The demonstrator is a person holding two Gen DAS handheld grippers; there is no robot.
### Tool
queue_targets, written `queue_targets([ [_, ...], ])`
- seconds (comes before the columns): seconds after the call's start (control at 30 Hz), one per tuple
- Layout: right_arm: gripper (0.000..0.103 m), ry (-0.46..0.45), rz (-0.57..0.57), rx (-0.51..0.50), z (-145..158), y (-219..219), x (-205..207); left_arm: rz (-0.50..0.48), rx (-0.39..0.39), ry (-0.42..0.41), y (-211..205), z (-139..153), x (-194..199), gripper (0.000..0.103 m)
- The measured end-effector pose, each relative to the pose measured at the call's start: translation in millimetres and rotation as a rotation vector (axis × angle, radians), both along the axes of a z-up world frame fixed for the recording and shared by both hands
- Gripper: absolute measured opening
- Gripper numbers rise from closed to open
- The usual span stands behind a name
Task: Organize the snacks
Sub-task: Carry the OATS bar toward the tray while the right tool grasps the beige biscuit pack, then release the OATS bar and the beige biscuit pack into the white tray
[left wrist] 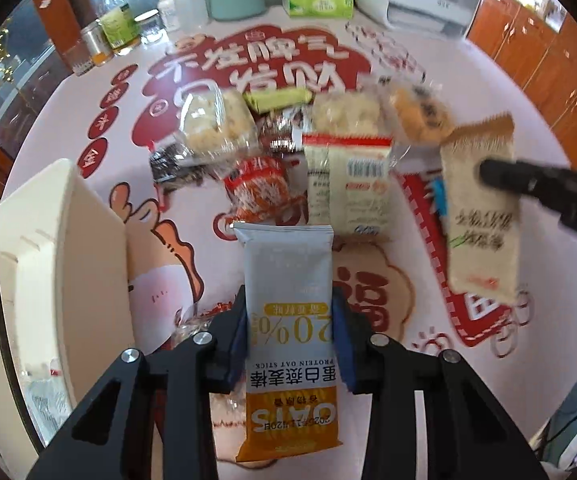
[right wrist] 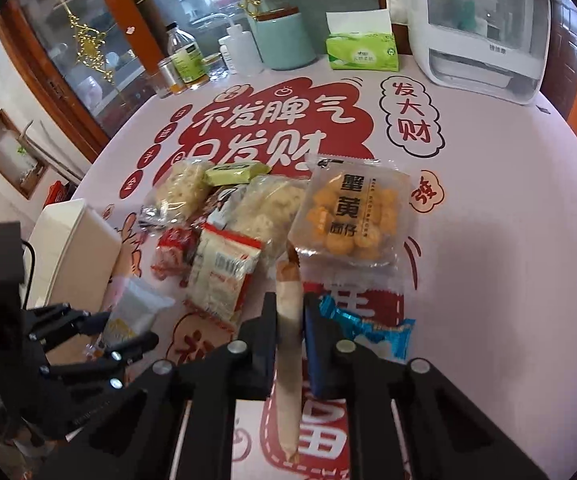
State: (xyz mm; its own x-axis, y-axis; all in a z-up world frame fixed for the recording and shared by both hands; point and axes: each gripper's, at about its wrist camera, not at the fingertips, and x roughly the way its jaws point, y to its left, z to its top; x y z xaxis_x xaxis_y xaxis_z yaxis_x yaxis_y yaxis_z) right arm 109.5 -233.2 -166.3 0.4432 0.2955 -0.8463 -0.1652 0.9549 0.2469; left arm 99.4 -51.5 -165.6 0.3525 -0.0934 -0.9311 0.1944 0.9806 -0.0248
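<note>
1. At far left stands a cream bin (left wrist: pixel 48 248), beside the snack pile on the pink printed surface (left wrist: pixel 520 128); we judge it the likely destination, though its inside is not shown.
2. Our left gripper (left wrist: pixel 290 344) is closed on an oat stick packet (left wrist: pixel 290 300), its blue pads pressing both long edges near mid-length. The packet's long axis runs along the fingers: the grey end points away toward the pile, the orange end back toward the camera. It appears lifted clear of the surface.
3. The pile lies at centre: two clear puffed-rice packs (left wrist: pixel 216 120), a green bar (left wrist: pixel 278 100), a red-orange wrapper (left wrist: pixel 260 188) and a cream packet with a red top (left wrist: pixel 350 184), touching or overlapping.
4. Our right gripper (right wrist: pixel 290 320) is closed on a beige packet (left wrist: pixel 482 208), seen edge-on in its own view and face-on from the left. Its long axis is near upright, slightly tilted, with the serrated end uppermost.
5. A yellow crab-roe ball pack (right wrist: pixel 348 212) and a blue wrapper (right wrist: pixel 372 330) remain on the surface just beyond the right gripper.
6. Step in hand, as we judge it: both pickups made, carrying not yet done. The next move calls for bringing each packet over the bin lengthwise before the jaws part.
</note>
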Motion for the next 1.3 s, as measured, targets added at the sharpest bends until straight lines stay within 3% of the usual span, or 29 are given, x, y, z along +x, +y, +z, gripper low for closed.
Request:
queue_targets([
  [0.33,0.012,-0.079,0.033,0.037,59,21,-42,-0.008,-0.096,-0.137,9,85,-43,0.036],
  [0.63,0.012,-0.166,0.119,0.080,118,76,-75,0.050,-0.078,-0.236,62,140,-85,0.036],
  [0.9,0.013,-0.199,0.245,0.089,142,159,-96,0.153,-0.028,-0.274,138,154,-111,0.036],
  [1.3,0.013,-0.178,0.355,0.079,142,261,-109,0.216,0.000,-0.273,219,147,-125,0.037],
])
